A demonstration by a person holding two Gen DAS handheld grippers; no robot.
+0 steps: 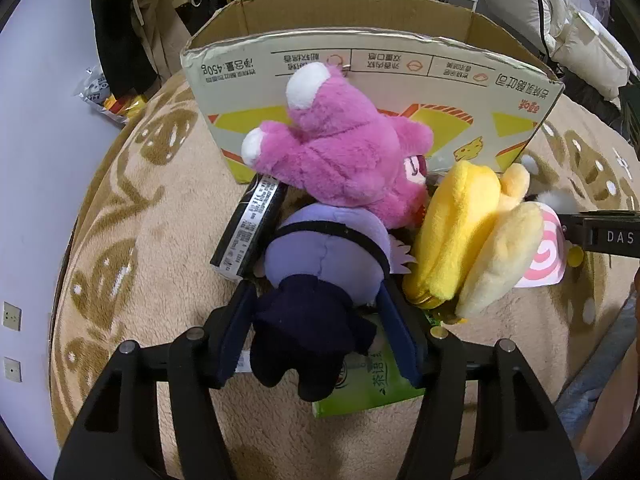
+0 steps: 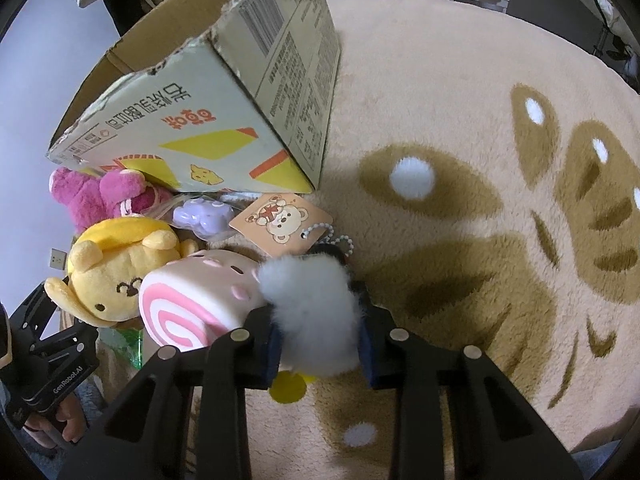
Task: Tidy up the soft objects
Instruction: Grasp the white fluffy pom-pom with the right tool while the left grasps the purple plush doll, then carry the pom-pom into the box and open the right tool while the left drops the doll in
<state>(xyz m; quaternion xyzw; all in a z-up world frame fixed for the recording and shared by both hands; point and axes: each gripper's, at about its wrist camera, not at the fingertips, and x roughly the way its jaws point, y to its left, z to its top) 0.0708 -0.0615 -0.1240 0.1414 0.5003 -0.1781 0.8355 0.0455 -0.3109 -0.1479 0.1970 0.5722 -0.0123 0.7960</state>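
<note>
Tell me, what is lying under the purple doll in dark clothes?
Under the purple doll in dark clothes lie a green printed packet and, at its left, a black box with white print. The doll covers most of the packet.

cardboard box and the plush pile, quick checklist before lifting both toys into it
1. Right tool shut on the white fluffy toy: ok.
2. Left tool around the purple doll, pads seated on its dark body: cannot tell.
3. Cardboard box top open: ok.
4. Room inside box: cannot tell, interior hidden.
5. Purple doll free of the pink plush leaning over it: not ok.
6. Fluffy toy's bead chain and tag clear of neighbours: cannot tell.
</note>
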